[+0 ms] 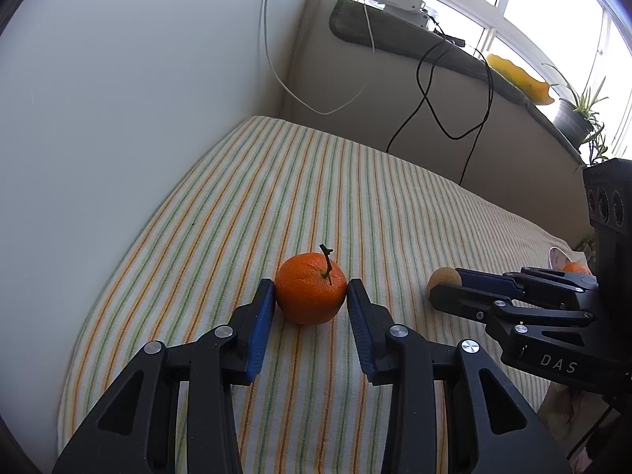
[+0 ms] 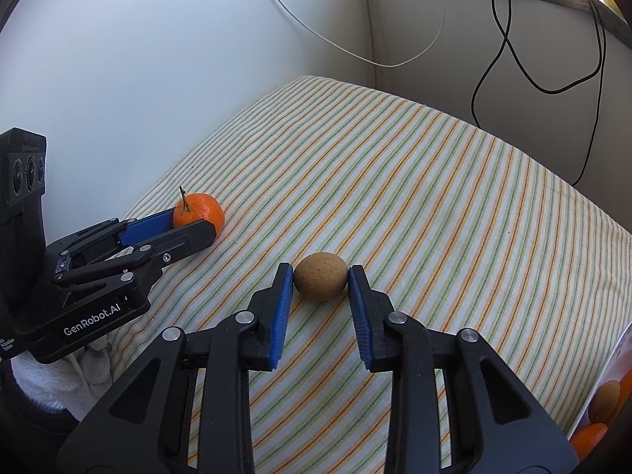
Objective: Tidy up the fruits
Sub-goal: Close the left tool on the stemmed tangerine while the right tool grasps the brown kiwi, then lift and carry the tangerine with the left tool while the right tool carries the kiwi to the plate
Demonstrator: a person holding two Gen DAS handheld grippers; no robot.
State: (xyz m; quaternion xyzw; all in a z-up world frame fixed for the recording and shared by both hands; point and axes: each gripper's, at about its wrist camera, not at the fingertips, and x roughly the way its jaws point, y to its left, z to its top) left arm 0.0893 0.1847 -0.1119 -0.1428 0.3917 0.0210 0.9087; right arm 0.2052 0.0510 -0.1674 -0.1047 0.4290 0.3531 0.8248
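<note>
Gripping two loose fruits at once, both resting on the striped cloth [image 2: 434, 181]: mandarin [image 1: 311, 292] pinched between the blue pads of the left gripper [image 1: 311, 294], brown kiwi-like fruit [image 2: 320, 276] pinched between the pads of the right gripper [image 2: 320, 278]. Neither lifted yet, by the look of it. Already gathered at the right edge: a few fruits, orange and brown, in a white dish [image 2: 618, 359], only partly visible. Left to do, judging from this: carry both across and set them there. Both grippers angled down toward the cloth, side by side, near each other, tips forward.
</note>
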